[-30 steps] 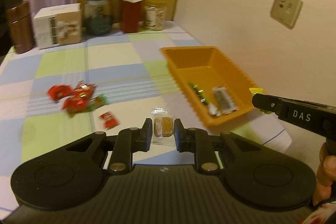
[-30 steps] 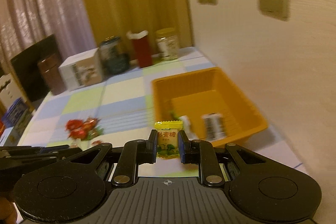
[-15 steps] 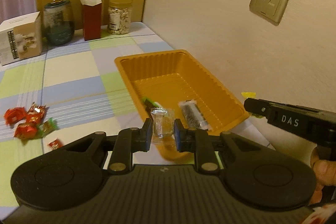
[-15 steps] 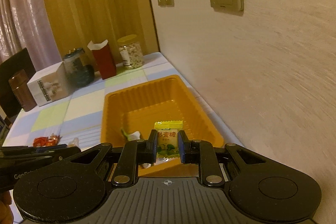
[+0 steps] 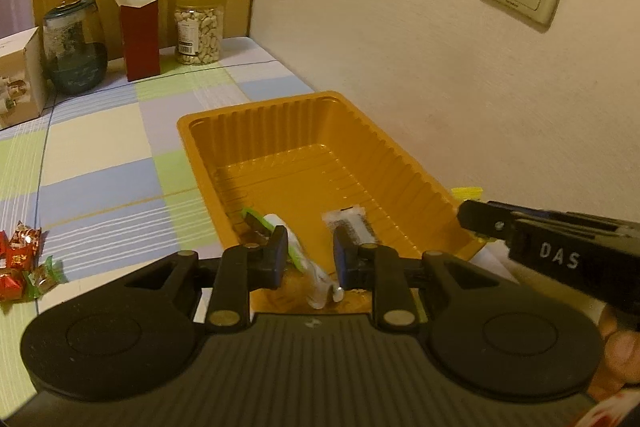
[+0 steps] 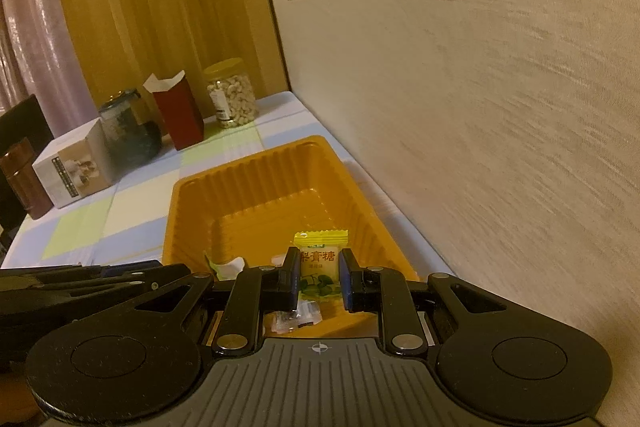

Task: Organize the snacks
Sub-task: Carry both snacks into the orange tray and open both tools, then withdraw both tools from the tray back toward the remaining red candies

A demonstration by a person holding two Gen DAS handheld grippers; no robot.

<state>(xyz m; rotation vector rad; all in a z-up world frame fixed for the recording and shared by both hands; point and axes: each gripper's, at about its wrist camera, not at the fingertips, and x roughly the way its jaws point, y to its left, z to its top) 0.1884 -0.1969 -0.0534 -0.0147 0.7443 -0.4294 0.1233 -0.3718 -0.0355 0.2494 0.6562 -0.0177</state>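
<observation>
An orange tray [image 5: 288, 131] sits against the wall; it also shows in the right wrist view [image 6: 256, 187]. My left gripper [image 5: 307, 259] is open over the tray's near end, and a clear-wrapped snack [image 5: 316, 283] is blurred just below its jaws, free of them. A green-wrapped snack [image 5: 256, 221] and a dark packet [image 5: 352, 225] lie in the tray. My right gripper [image 6: 320, 279] is shut on a yellow-green candy packet [image 6: 320, 259] above the tray's near right end.
Several red and green candies [image 5: 22, 267] lie on the checked tablecloth at the left. A nut jar [image 5: 199, 27], a red carton [image 5: 138, 35], a dark glass jar [image 5: 74, 47] and a white box [image 5: 18, 79] stand at the back. The wall [image 5: 440, 87] runs along the right.
Both grippers moved right, over the tray. My left gripper opened and let go of the clear-wrapped snack, which is dropping. The right still grips the yellow-green packet.
</observation>
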